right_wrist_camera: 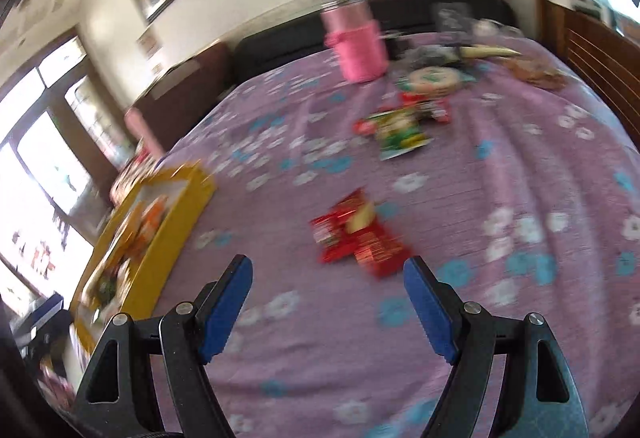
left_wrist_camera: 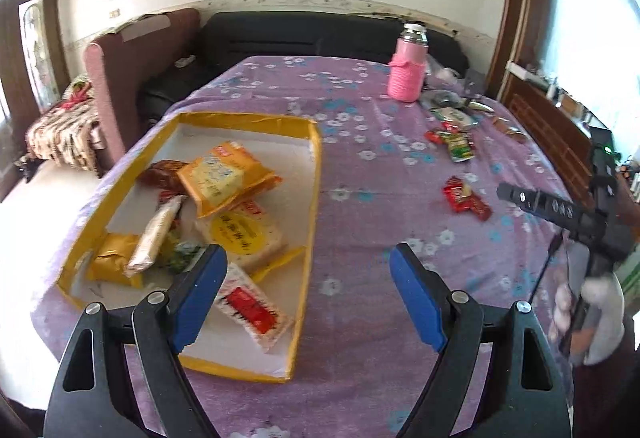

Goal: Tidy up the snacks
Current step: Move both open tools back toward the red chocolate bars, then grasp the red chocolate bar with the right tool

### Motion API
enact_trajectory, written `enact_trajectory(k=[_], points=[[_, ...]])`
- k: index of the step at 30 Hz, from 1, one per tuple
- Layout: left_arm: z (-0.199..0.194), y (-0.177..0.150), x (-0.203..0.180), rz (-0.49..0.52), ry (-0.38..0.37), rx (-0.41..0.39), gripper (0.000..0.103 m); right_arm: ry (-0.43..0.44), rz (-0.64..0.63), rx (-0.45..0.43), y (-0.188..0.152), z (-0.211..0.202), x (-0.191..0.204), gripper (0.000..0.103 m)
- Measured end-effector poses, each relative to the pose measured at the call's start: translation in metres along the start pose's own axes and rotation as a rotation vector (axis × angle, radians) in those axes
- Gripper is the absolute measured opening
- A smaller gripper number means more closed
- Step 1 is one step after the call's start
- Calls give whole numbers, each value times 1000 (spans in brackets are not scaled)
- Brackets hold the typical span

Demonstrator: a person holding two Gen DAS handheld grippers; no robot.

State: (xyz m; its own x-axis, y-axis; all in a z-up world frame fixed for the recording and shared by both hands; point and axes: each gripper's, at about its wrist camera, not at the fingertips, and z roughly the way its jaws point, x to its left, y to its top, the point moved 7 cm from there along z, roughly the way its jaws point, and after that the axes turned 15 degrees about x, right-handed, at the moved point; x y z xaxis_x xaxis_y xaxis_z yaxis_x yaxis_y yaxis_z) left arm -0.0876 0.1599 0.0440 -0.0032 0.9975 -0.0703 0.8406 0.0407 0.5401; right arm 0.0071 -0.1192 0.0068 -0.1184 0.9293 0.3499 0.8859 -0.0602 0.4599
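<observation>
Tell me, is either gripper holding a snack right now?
No. The left gripper and right gripper are both open and empty; the red packet lies on the tablecloth.

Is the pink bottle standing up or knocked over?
Standing up. The pink bottle sits upright on the purple tablecloth, silver cap on top.

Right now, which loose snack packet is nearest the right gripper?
The red packet, lying alone just ahead of the open right gripper; the green and red packets sit farther back.

The left gripper (left_wrist_camera: 308, 258) is held with its jaws spread wide, nothing between the fingers (left_wrist_camera: 200, 290). The right gripper (right_wrist_camera: 326, 274) is likewise held wide apart, nothing gripped between its blue pads (right_wrist_camera: 430, 314).
</observation>
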Motion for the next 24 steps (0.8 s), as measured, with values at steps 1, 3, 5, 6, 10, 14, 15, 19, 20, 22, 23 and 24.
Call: enact_trajectory(k=[1,3,5,6,10,14,15,19,20,22,23,24], points=[[3,0,-4,6,-18,7,84,-6,32,-5,6,-2,-13,80],[8,0,-11,23,-39,22,84,-19,64,0,15,-1,-29,80],[11,-1,-16,36,-51,35,84,-37,75,15,22,6,-37,80],[14,-2,-19,40,-60,42,84,-41,73,22,24,9,-38,80],[20,-3,-22,43,-81,70,84,-67,-13,73,29,36,-23,79],[25,-1,-20,35,-86,85,84,-240,-134,122,24,62,-15,59],[27,0,-20,32,-86,89,84,-274,-149,134,23,66,-16,52],[35,0,-25,17,-130,122,84,-280,-169,146,26,75,-11,52],[36,0,-26,18,-138,129,84,-266,-178,151,27,77,-7,55],[38,-1,-30,26,-143,138,84,-257,-213,159,31,82,-2,56],[38,0,-32,33,-140,138,84,-260,-231,160,34,85,1,56],[37,0,-34,43,-137,136,84,-264,-242,161,36,87,3,56]])
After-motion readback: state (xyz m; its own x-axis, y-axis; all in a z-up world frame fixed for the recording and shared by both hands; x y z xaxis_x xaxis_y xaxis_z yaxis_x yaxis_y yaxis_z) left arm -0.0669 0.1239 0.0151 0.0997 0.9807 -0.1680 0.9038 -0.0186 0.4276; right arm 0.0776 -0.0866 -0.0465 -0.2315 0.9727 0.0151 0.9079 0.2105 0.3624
